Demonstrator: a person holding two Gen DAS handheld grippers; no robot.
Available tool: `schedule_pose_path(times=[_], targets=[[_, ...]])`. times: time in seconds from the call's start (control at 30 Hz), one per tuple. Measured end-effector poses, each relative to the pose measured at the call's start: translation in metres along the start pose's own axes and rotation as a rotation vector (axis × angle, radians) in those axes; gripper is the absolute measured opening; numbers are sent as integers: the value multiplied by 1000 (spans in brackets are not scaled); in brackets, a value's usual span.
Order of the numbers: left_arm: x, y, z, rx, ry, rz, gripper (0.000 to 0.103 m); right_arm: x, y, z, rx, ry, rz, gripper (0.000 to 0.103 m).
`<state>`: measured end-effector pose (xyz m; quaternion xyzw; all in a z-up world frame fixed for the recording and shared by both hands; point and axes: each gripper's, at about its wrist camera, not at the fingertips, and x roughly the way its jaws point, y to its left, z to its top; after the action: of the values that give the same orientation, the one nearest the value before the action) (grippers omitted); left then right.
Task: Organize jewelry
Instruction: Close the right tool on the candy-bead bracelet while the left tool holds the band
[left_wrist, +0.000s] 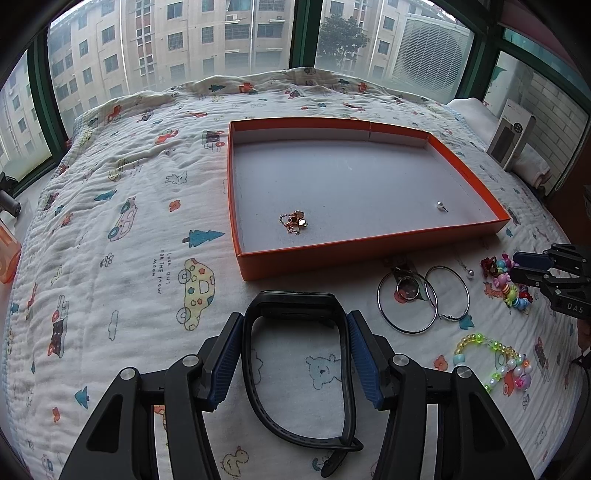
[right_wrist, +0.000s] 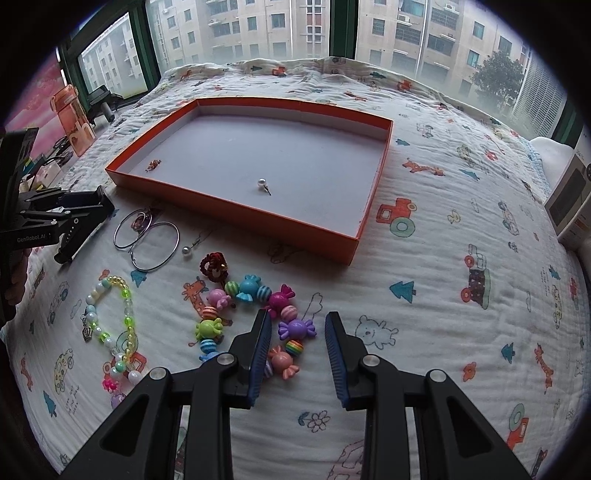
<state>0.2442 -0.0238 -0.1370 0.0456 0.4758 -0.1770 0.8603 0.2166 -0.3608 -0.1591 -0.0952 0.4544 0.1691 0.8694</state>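
My left gripper (left_wrist: 295, 317) is shut on a black watch (left_wrist: 295, 304); its blue pads press the strap loop from both sides, just above the quilt. My right gripper (right_wrist: 297, 315) stands open over a candy-bead bracelet (right_wrist: 255, 290), with the purple candy bead (right_wrist: 297, 328) between its fingers and only the left finger on the beads. In the orange tray (left_wrist: 369, 245) lie a rose-gold chain (left_wrist: 294, 221) and a pearl stud (left_wrist: 440, 205). In front of the tray lie two silver hoop earrings (left_wrist: 406, 308), a second pearl stud (right_wrist: 185, 251) and a green-yellow bead bracelet (right_wrist: 114, 317).
A cartoon-print quilt (left_wrist: 147, 221) covers the whole surface. A small dark red ornament (right_wrist: 214, 266) lies by the candy beads. An orange bottle (right_wrist: 72, 118) stands at the far left by the window, and a grey box (left_wrist: 511, 136) stands at the right.
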Motion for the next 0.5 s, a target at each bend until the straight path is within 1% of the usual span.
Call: schedule_pose_path(times=[0.03, 0.07, 0.27, 0.5], targets=[[0, 0, 0, -1, 0, 0, 60, 0, 1, 0, -4, -3, -5, 25], [0, 0, 0, -1, 0, -1, 60, -1, 1, -1, -6, -5, -7, 24], [0, 1, 1, -10, -4, 2, 60, -4, 5, -2, -1, -17, -16, 24], [-11, 0, -1, -38, -24, -12, 60, -25, 12, 1, 65, -80, -3, 23]])
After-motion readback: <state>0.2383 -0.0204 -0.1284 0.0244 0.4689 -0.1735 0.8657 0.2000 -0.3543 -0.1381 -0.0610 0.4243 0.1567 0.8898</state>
